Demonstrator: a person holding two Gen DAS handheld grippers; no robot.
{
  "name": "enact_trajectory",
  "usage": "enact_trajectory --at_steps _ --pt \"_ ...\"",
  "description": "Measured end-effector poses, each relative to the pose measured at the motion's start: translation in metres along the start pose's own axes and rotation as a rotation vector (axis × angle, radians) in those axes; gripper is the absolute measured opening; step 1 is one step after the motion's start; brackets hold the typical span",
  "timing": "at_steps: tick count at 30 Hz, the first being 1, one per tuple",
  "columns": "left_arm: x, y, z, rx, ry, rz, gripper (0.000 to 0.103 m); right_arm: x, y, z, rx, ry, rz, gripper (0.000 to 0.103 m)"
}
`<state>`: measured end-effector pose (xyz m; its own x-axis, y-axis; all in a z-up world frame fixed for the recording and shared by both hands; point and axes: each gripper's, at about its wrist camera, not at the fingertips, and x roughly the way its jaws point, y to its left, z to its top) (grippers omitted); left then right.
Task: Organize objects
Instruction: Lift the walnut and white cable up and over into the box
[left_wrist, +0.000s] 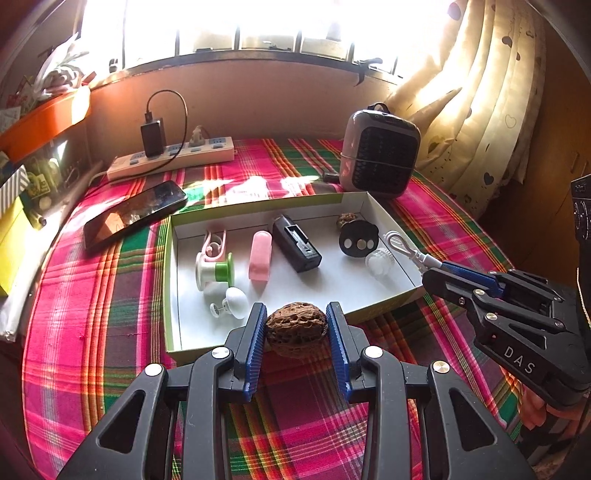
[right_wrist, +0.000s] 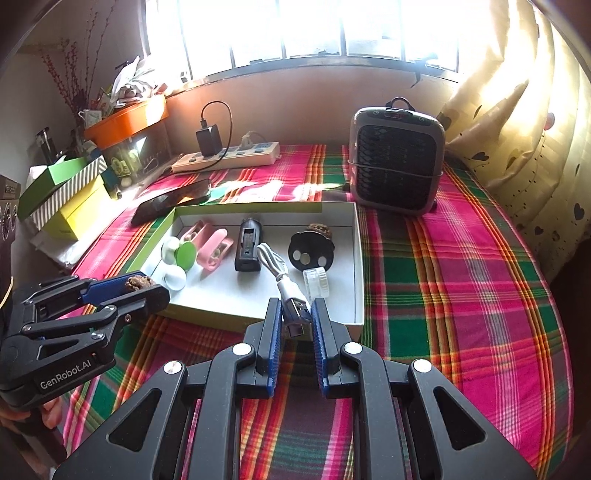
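Surface cloth (left_wrist: 110, 295): plaid in pink, green, orange. Box (left_wrist: 173, 295): white inside, lime-green rim. Walnut (left_wrist: 295, 328): brown, pitted. Cable (right_wrist: 273, 269): white. Spool (left_wrist: 214, 273): white and green. Case (left_wrist: 260, 260): pink. Curtain (left_wrist: 491, 92), upper right: cream with dark hearts. Hand-held gripper pads (left_wrist: 255, 347): blue.

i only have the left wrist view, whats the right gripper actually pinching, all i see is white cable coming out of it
Observer: The right gripper is shut on the USB plug at the end of the white cable.
Operator: where does the rest of the cable go
Observer: It trails back into the white box, beside the black charger.
Operator: anything left of the box i cant see
Observer: Yes, a green striped box stacked on a yellow one.
Operator: and my walnut
Observer: From the right wrist view the walnut sits between the left gripper fingers, above the box's near left corner.
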<state>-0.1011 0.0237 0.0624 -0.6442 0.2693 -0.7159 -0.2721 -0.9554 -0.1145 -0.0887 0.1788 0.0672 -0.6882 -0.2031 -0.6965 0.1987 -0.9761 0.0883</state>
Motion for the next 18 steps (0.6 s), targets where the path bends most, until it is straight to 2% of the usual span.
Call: enact_trajectory --at_steps 18 --pt "0.024 0.008 0.015 -0.029 0.016 -0.005 0.031 0.034 0.002 0.02 0.012 0.05 0.025 0.017"
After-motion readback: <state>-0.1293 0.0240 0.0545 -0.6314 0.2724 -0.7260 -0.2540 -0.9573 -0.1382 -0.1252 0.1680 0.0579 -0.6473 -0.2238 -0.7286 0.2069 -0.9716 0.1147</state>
